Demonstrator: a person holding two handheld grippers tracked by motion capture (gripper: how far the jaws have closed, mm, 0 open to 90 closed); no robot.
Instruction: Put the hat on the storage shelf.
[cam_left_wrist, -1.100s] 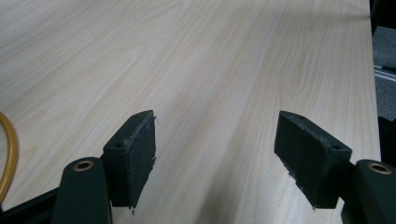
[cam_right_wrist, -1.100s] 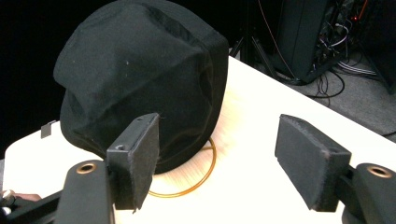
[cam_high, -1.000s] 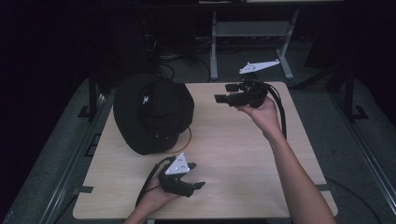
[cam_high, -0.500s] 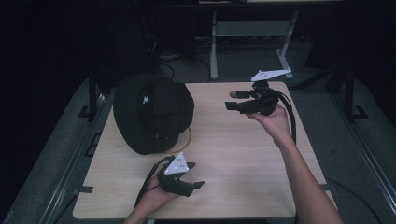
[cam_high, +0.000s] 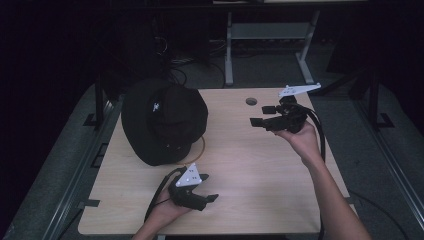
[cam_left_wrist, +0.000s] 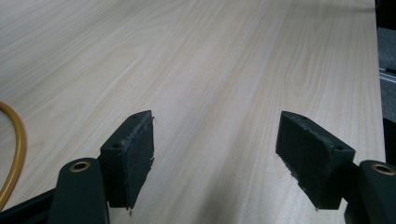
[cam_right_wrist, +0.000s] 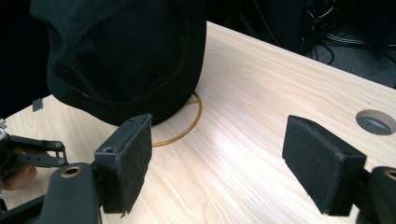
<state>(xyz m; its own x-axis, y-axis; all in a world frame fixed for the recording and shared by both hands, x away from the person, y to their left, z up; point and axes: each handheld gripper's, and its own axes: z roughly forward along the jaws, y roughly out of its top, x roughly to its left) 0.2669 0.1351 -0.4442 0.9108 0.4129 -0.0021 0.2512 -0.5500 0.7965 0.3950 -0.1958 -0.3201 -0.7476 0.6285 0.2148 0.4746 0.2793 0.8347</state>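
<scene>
Looks like nothing's been grabbed so far. The black hat (cam_high: 164, 121) sits by the worktop (cam_high: 260, 175)'s left edge toward the far side, on top of a yellow ring (cam_right_wrist: 189, 122). The right gripper (cam_high: 265, 116) hovers near the far right corner aimed at it; its jaws have just been opening, with nothing between them. The left gripper (cam_high: 207, 199) rests by the near edge, jaws apart and empty. The right gripper view shows the ring poking out under the brim; the high view barely does.
</scene>
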